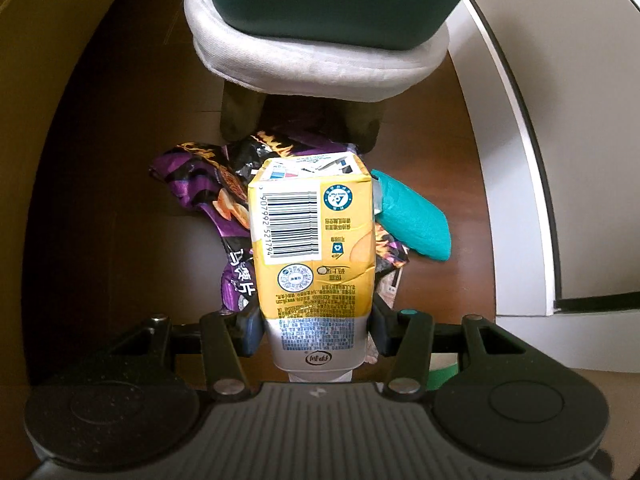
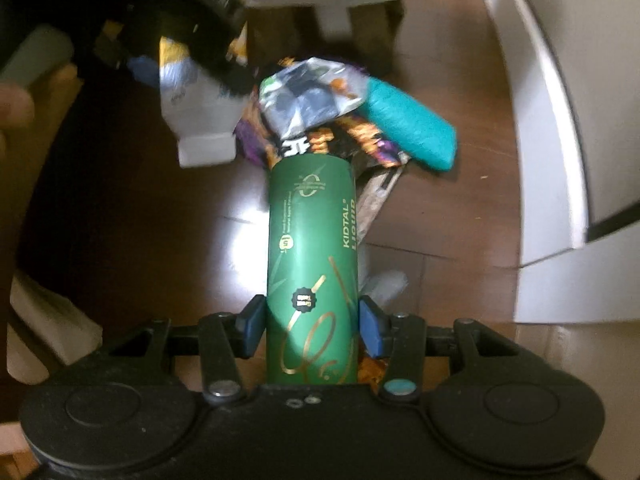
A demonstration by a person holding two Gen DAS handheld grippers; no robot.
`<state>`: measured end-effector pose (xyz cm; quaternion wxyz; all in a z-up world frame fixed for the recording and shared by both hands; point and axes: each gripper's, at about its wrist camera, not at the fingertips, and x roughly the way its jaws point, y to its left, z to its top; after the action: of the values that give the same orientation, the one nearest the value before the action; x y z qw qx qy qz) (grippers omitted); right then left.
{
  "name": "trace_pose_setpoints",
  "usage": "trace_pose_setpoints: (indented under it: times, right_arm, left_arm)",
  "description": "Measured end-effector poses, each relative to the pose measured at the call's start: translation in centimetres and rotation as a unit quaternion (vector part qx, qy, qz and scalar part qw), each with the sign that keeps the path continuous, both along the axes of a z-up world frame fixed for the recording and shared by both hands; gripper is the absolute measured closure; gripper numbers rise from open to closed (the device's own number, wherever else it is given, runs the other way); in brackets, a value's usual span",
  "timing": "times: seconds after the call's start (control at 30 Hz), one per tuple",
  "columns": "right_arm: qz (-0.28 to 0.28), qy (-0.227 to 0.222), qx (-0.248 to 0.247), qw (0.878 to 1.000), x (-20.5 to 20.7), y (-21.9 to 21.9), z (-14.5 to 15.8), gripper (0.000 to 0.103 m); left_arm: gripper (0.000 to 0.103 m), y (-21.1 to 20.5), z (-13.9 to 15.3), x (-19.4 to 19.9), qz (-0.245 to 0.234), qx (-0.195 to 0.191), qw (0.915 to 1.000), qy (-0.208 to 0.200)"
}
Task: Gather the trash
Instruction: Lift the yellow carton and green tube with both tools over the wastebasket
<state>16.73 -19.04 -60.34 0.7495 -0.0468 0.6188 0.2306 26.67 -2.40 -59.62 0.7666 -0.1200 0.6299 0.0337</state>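
Left tool [image 1: 316, 332] clamped on a yellow milk carton [image 1: 312, 248], creased cardboard, long axis pointing straight ahead. Right tool [image 2: 311, 326] gripping a smooth green tube [image 2: 312, 264], likewise lengthwise. Below and ahead on the wooden floor [image 1: 120, 200]: crinkled purple snack wrappers [image 1: 208, 196] beside a teal paper wad [image 1: 416, 220], seemingly nearer the right tool.

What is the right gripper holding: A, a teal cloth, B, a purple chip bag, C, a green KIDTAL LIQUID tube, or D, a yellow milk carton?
C: the right gripper has its blue pads against both sides of the green KIDTAL LIQUID tube, while the yellow milk carton sits in the left gripper.
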Motion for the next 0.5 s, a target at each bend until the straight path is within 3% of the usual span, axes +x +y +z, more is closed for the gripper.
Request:
trace_pose_setpoints:
  times: [0.23,0.5]
  right_arm:
    - [-0.042,-0.048,0.005,0.998,2.9,-2.0,6.9,0.055]
    - [-0.069,-0.123,0.045,0.989,7.4,-2.0,18.2,0.055]
  left_arm:
    - [0.052,-0.2,5.2,0.2,-0.010,-0.006,0.9999,0.000]
    - [0.052,0.4,15.3,2.4,-0.019,-0.010,0.9991,-0.036]
